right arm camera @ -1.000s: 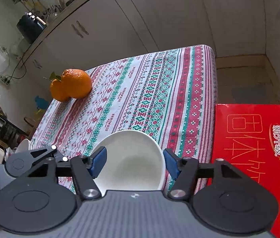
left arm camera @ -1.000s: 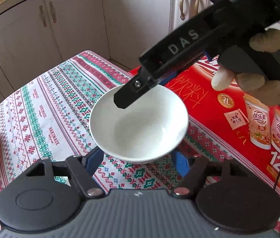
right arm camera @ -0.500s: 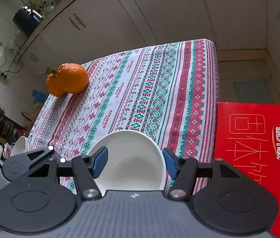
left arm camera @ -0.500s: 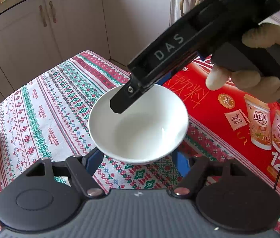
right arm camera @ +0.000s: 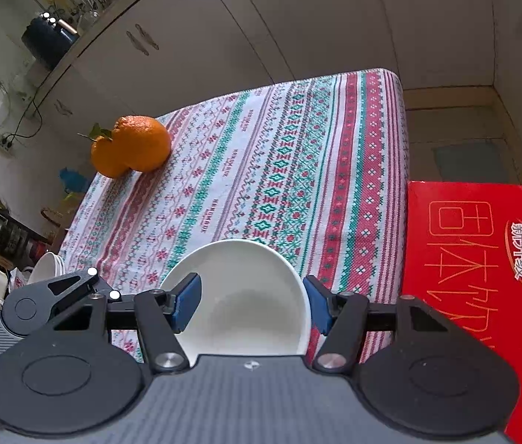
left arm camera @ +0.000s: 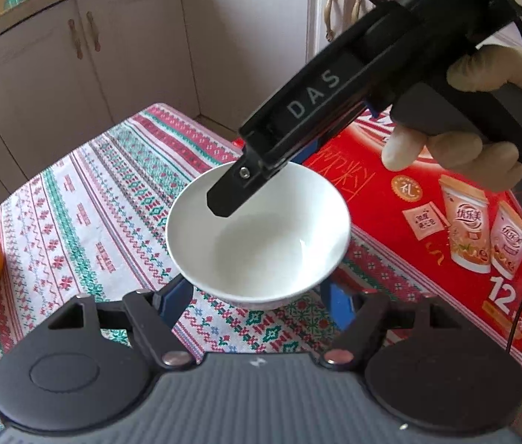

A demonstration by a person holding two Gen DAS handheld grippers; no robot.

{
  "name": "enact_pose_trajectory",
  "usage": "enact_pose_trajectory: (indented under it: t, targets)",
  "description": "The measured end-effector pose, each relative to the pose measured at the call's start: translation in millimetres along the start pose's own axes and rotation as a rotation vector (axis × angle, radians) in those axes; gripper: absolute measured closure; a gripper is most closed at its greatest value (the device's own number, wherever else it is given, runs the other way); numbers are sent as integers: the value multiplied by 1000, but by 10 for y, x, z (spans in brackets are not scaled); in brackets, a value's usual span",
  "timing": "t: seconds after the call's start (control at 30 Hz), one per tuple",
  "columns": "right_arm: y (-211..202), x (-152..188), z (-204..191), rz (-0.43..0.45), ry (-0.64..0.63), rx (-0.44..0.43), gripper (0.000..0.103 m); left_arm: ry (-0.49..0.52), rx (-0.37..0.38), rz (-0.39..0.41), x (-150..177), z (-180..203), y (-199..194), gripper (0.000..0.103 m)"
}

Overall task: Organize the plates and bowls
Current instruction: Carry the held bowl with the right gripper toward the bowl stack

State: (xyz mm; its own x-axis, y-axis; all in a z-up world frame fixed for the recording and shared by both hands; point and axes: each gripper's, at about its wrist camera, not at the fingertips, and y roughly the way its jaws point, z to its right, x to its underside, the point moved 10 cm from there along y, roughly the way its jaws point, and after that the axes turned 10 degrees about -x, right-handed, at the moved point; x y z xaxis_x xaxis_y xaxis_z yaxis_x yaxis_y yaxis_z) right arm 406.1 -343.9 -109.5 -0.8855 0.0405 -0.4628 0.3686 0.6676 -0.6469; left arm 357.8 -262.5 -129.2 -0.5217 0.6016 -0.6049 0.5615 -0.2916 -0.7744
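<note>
A white bowl (left arm camera: 261, 236) sits low over the patterned tablecloth (left arm camera: 94, 203), and my left gripper (left arm camera: 255, 296) is shut on its lower sides with the blue pads (left arm camera: 177, 294) pressed in. From the upper right my right gripper (left arm camera: 229, 198) reaches in, one black finger tip hanging just over the bowl's far rim. In the right wrist view the same bowl (right arm camera: 246, 296) lies under my right gripper (right arm camera: 251, 303), which is open: its left pad is above the inside, its right pad at the rim. I cannot tell whether the bowl touches the cloth.
A red carton (left arm camera: 427, 203) lies right of the bowl, also seen as the red carton (right arm camera: 482, 277). Two oranges (right arm camera: 131, 148) sit near the table's far left corner. Several stacked white bowls (right arm camera: 44, 266) stand off the table's left edge. Cabinets ring the table.
The right gripper's body has shifted slightly left over the bowl. The bowl and the left gripper have stayed where they were.
</note>
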Motion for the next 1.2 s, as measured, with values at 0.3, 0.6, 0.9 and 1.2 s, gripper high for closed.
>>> enact_pose_trajectory:
  t: [0.3,0.6,0.9,1.2]
  targets:
    - [-200,101,-479,22,-65,-1,37,-12,-17,37,97,-11,-443,28]
    - [-264,327,-1029,17,-129,-5,37,-33,-34,72,312,-72,-952,27]
    - [-215,517,-1546,2,-188,-16,37,-69,-58,102,590,-184,-1371,27]
    - [-75,709,-1931,-19,-229,-35,37,-104,-73,116,896,-317,-1672,27]
